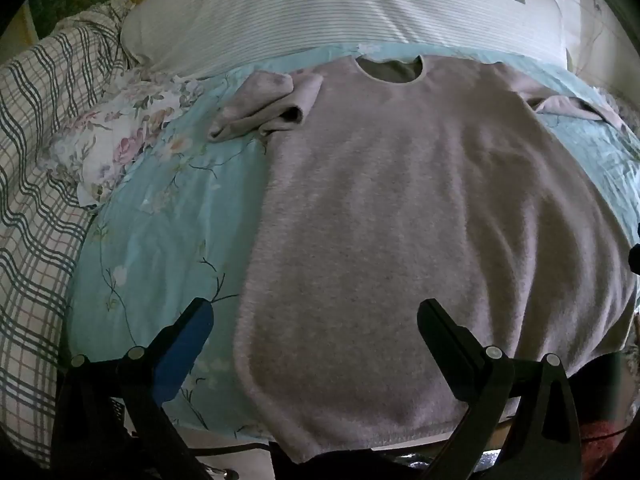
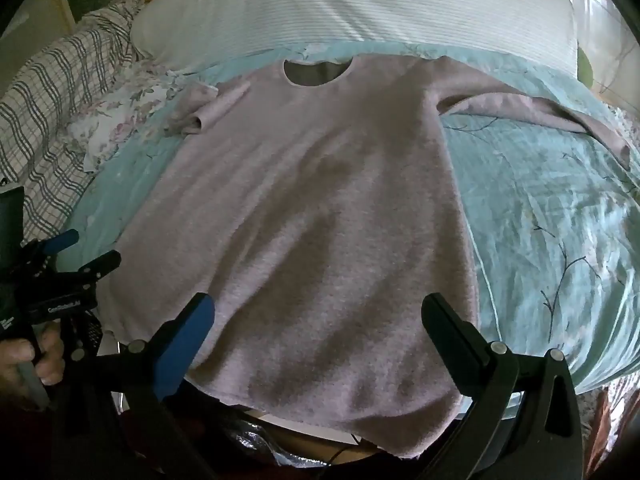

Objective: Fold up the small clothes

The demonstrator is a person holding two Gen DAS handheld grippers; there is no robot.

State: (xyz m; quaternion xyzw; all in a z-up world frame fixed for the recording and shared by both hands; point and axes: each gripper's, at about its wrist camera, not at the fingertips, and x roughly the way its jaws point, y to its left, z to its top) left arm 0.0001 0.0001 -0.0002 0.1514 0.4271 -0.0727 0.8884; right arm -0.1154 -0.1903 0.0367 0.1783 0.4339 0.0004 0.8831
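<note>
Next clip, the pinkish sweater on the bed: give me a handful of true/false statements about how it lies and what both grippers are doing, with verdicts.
1. The sweater lies spread flat on the teal floral bedspread. True.
2. The left gripper is shut on the hem. False: its jaws are wide apart, holding nothing.
3. The sleeve on the left side of the views is bunched up beside the body. True.
4. The other sleeve is folded across the chest. False: it stretches outward over the bedspread.
5. The right gripper is open above the sweater's lower part. True.
6. The neckline faces the grippers. False: it lies at the far end, toward the striped white pillow.
</note>
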